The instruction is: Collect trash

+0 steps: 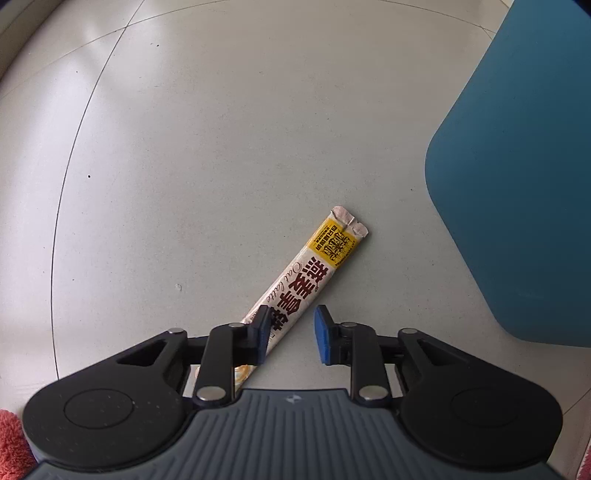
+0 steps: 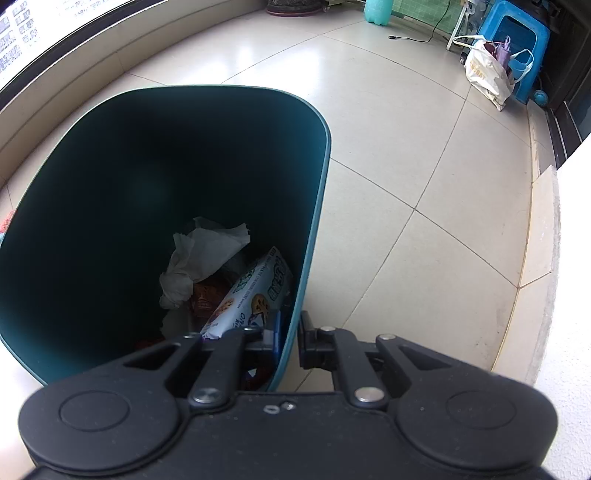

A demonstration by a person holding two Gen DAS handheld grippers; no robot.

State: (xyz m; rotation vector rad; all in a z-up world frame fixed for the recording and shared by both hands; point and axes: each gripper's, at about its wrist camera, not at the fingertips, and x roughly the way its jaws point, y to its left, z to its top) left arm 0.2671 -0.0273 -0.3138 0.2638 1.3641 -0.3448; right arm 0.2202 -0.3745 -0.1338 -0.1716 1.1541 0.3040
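Observation:
A long white and yellow oat latte sachet [image 1: 306, 278] lies flat on the grey tiled floor in the left wrist view. My left gripper [image 1: 291, 334] is open just above its near end; the left finger overlaps the sachet, the right finger stands off to its right. The teal trash bin [image 1: 517, 166] stands to the right of the sachet. In the right wrist view my right gripper [image 2: 290, 341] is shut on the bin's rim [image 2: 295, 325], one finger inside the wall and one outside. The bin holds crumpled white tissue [image 2: 203, 258] and a white biscuit wrapper [image 2: 251, 295].
An orange fluffy cloth [image 1: 11, 439] shows at the lower left. In the right wrist view a blue plastic stool [image 2: 517, 40], a white shopping bag [image 2: 487, 70], a black cable [image 2: 417, 37] and a green bottle [image 2: 378, 11] stand far off. A raised beige ledge [image 2: 543, 258] runs along the right.

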